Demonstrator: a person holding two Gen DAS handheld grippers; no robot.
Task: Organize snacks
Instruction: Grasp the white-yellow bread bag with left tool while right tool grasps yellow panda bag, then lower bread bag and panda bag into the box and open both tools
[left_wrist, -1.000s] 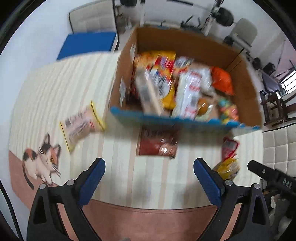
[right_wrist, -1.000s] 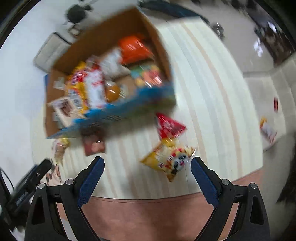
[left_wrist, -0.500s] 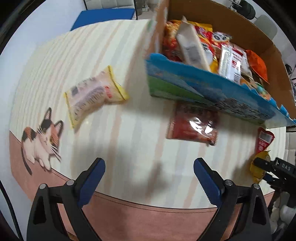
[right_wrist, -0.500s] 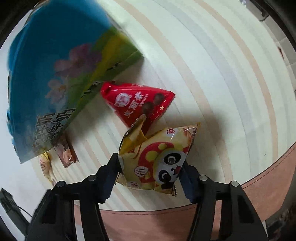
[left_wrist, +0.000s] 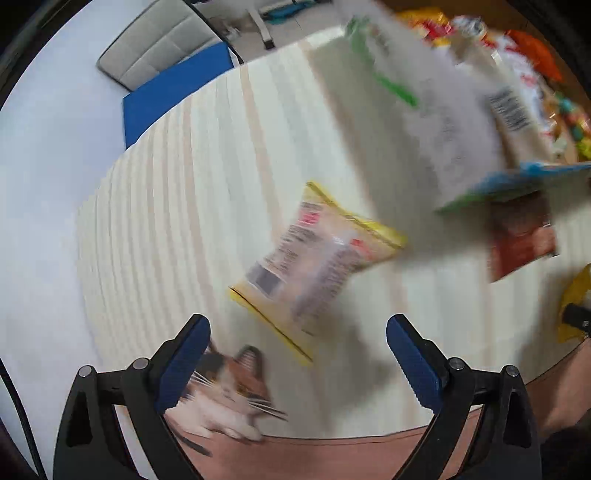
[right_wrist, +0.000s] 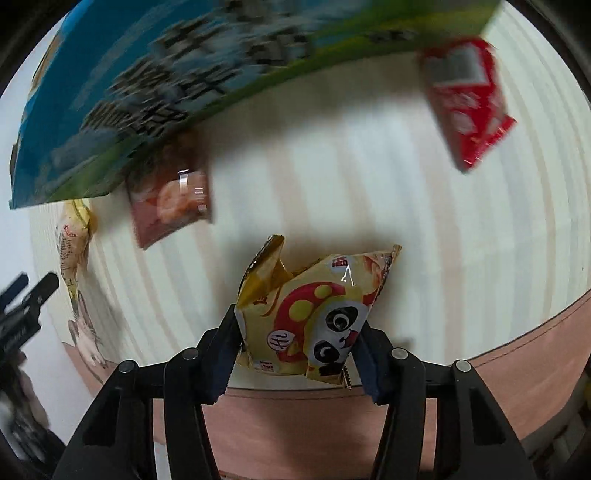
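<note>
Now nearer the left gripper (left_wrist: 297, 363), jaws spread empty: yellow-edged snack packet (left_wrist: 314, 262); right gripper (right_wrist: 295, 352) clamps yellow panda-print bag (right_wrist: 314, 314).

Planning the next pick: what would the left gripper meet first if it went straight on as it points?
Probably the yellow-edged snack packet lying on the striped mat; the left gripper has its jaws open toward it, though blur leaves depth unclear.

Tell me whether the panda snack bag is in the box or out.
Out. The panda snack bag sits clamped in the right gripper over the striped mat, short of the box.
</note>
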